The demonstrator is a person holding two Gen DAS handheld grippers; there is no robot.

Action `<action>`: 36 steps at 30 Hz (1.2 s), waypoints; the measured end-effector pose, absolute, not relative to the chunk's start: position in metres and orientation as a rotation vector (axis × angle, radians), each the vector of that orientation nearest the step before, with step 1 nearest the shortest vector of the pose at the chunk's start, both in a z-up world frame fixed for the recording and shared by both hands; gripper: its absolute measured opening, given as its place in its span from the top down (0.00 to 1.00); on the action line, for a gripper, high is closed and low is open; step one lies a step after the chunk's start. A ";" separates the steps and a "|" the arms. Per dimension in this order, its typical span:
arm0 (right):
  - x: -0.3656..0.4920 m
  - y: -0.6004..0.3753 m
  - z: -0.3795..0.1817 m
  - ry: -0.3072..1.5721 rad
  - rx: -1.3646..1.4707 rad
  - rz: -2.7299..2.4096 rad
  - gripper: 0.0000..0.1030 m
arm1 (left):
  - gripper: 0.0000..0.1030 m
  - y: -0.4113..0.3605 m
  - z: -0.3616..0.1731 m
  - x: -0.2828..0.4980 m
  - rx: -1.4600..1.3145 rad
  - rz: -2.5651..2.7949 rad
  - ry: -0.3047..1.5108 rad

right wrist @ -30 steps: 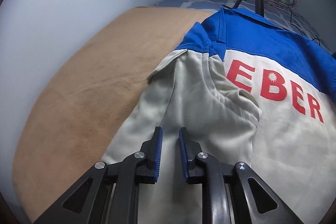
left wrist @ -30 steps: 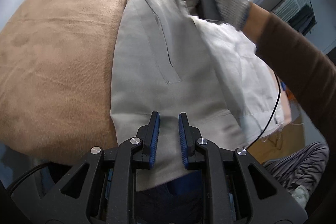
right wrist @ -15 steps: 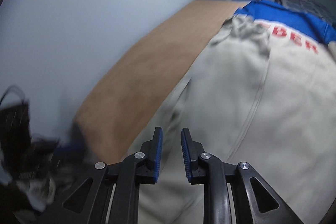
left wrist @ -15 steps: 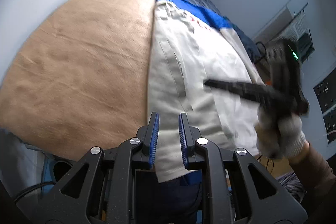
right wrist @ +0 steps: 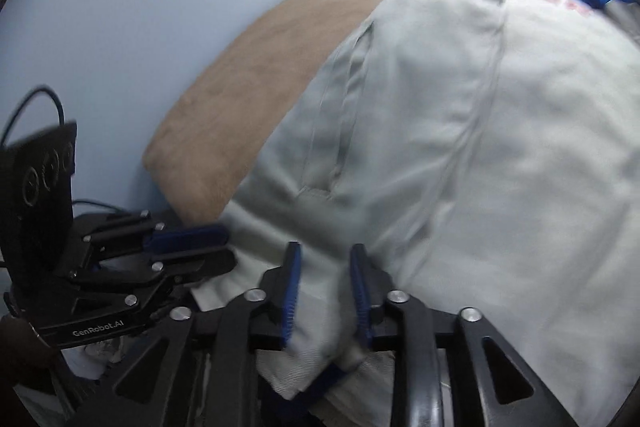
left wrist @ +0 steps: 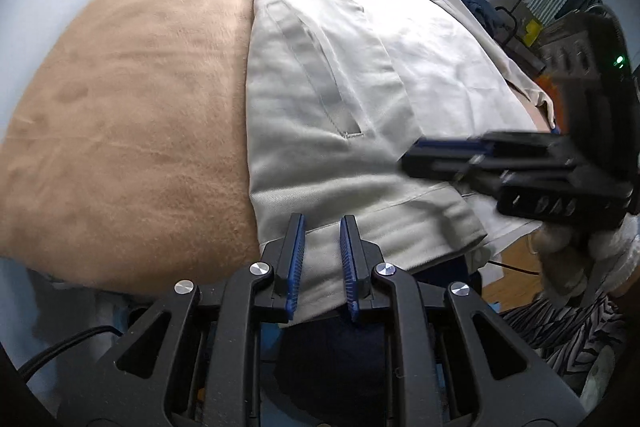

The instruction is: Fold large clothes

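Left wrist view: the jacket (left wrist: pixel 360 99) is being kept flat on the brown blanket (left wrist: pixel 128 115), its hem hanging over the near edge. The left gripper (left wrist: pixel 320 259) is being held parted over that hem, gripping nothing. The right gripper (left wrist: pixel 460 159) is seen at right, probably for a joint lift.

Right wrist view: the right gripper (right wrist: pixel 325 287) is being held parted with hem cloth lying between its jaws, not pinched.

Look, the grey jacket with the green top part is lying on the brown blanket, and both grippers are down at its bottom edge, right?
Almost. The top part of the jacket is blue, not green, as the left wrist view shows. The rest holds: it lies on the brown blanket, with the left gripper and right gripper at its bottom edge.
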State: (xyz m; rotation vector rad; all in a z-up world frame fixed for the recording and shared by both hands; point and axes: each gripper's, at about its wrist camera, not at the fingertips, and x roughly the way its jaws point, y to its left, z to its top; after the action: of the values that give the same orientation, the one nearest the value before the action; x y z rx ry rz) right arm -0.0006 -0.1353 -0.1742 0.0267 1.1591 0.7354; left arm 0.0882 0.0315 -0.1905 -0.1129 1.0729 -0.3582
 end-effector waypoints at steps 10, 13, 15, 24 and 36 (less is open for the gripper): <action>-0.014 -0.243 -0.120 0.927 0.012 0.519 0.36 | 0.55 -0.020 -0.111 0.098 -0.023 -0.456 0.911; -0.010 -0.284 -0.104 0.926 0.008 0.428 0.30 | 0.53 -0.041 -0.096 0.112 -0.020 -0.517 0.920; -0.010 -0.314 -0.099 0.938 0.010 0.352 0.29 | 0.53 -0.057 -0.089 0.121 -0.010 -0.554 0.928; -0.019 -0.498 -0.109 0.913 0.364 0.005 0.30 | 0.53 -0.094 -0.095 0.138 -0.012 -0.608 0.940; -0.039 -0.671 -0.184 0.837 0.942 -0.297 0.34 | 0.53 -0.113 -0.117 0.150 0.034 -0.590 0.976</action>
State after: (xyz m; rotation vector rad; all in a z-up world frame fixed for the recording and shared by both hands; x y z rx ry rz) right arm -0.0395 -0.6708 -0.1840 0.9415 0.8374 -0.2972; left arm 0.1504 -0.1133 -0.1166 0.0339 0.9758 -0.5900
